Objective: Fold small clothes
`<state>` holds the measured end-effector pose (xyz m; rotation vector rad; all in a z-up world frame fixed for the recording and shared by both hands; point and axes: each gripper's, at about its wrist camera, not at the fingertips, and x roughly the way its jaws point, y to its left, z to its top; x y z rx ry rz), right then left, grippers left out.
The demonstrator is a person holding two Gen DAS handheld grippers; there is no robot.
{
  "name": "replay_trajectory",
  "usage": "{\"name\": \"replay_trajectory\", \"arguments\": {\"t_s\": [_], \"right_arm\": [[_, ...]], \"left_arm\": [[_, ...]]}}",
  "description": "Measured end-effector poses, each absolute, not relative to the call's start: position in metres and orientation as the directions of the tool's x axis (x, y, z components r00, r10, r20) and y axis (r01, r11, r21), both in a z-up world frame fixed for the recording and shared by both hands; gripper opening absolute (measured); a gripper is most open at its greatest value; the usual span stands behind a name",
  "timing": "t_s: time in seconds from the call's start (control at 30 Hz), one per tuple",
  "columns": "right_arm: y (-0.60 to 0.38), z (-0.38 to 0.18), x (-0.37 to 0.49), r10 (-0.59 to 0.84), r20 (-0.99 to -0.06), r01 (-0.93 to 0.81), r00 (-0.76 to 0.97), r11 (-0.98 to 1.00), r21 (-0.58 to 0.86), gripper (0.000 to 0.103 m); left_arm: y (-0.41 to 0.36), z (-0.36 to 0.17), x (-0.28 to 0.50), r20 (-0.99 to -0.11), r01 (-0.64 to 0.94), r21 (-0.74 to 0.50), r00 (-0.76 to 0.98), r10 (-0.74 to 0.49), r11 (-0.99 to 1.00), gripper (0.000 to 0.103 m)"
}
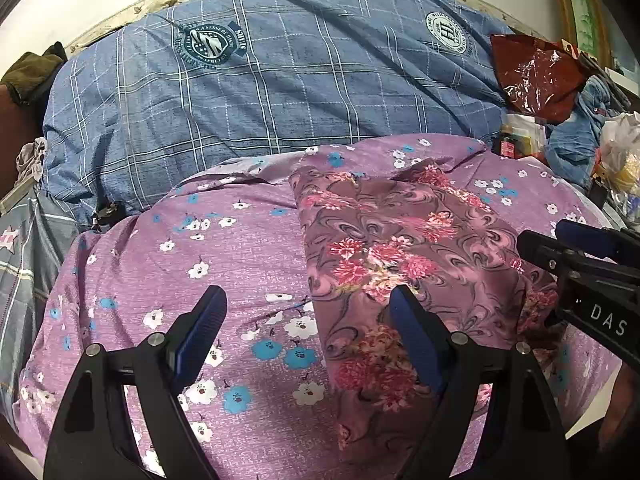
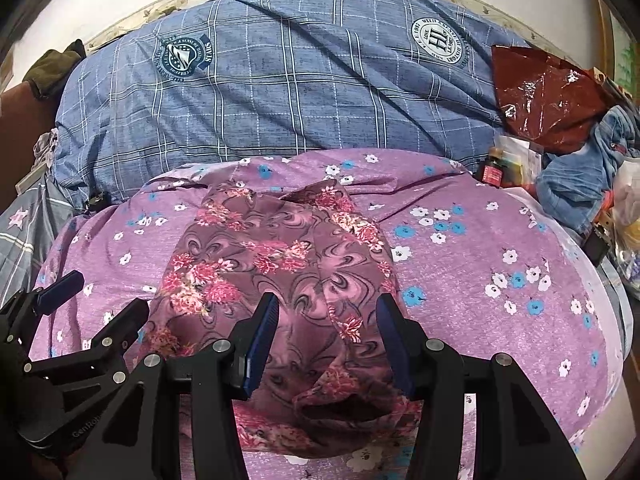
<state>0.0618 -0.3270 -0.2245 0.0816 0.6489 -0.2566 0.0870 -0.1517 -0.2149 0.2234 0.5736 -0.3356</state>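
Observation:
A small mauve garment (image 1: 384,248) with pink flowers and dark swirls lies flat on a purple flowered sheet (image 1: 224,240). My left gripper (image 1: 306,308) is open and holds nothing. Its left finger is over the sheet and its right finger over the garment's left edge. My right gripper (image 1: 548,236) comes in from the right over the garment's right side. In the right wrist view the right gripper (image 2: 328,308) stands open about halfway above the garment (image 2: 272,256), near an opening in the cloth at its near end. Nothing is pinched. The left gripper (image 2: 98,300) shows at the lower left.
A blue plaid quilt (image 1: 272,92) lies bunched behind the purple sheet. At the right are a red plastic bag (image 1: 536,76), denim cloth (image 1: 576,136), a small bottle (image 2: 492,170) and white bags (image 1: 620,140). An olive cloth (image 1: 32,76) sits at the far left.

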Motion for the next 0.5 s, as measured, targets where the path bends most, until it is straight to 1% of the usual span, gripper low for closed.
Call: {"name": "replay_trajectory", "arguments": {"t_s": [0.5], "right_arm": [[-0.348, -0.231, 0.063, -0.231, -0.623, 0.3, 0.747, 0.954, 0.007, 0.053]], "left_arm": [[-0.155, -0.219, 0.098, -0.579, 0.36, 0.087, 0.777, -0.247, 0.929, 0.084]]}}
